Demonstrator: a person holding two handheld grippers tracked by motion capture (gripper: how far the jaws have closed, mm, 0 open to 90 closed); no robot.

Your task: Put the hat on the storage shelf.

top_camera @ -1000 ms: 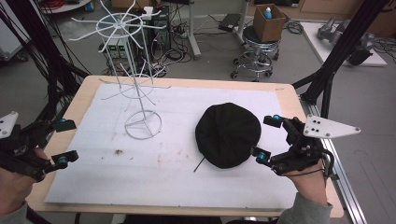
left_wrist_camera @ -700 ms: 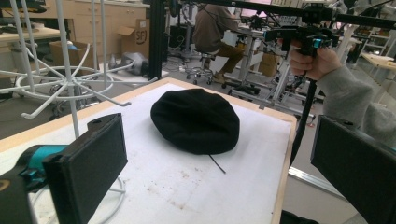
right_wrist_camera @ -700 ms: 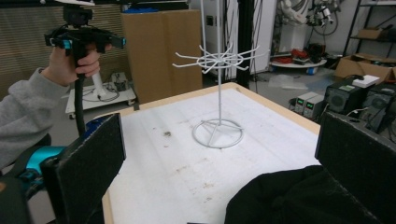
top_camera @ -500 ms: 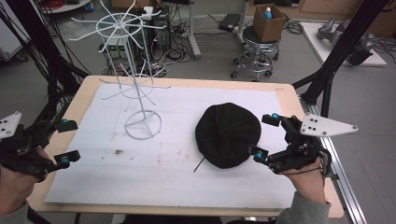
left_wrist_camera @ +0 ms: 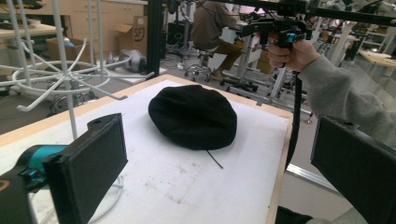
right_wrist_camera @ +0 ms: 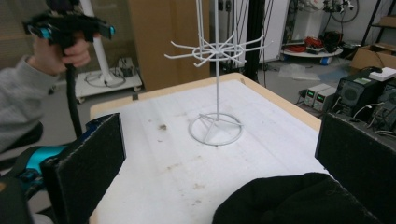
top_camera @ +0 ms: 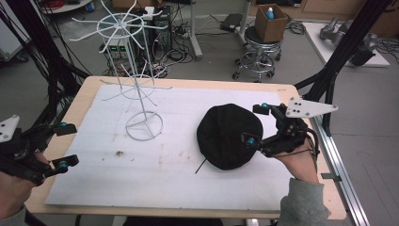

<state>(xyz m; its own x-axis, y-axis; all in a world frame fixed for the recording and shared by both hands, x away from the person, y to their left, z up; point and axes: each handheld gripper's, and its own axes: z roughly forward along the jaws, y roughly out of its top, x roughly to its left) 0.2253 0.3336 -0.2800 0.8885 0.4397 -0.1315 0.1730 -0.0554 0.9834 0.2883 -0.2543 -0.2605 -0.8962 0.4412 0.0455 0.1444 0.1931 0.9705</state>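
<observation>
Two tools gaping wide, right tool (top_camera: pixel 254 125) beside black beret (top_camera: pixel 229 135), left tool (top_camera: pixel 65 146) well apart

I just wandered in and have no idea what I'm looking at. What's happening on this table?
A person holds a two-jaw gripper in each hand. The right gripper is open at the edge of a black hat lying flat on the white mat. The left gripper hangs open at the table's left edge. A white wire rack stands nearby, empty.
</observation>
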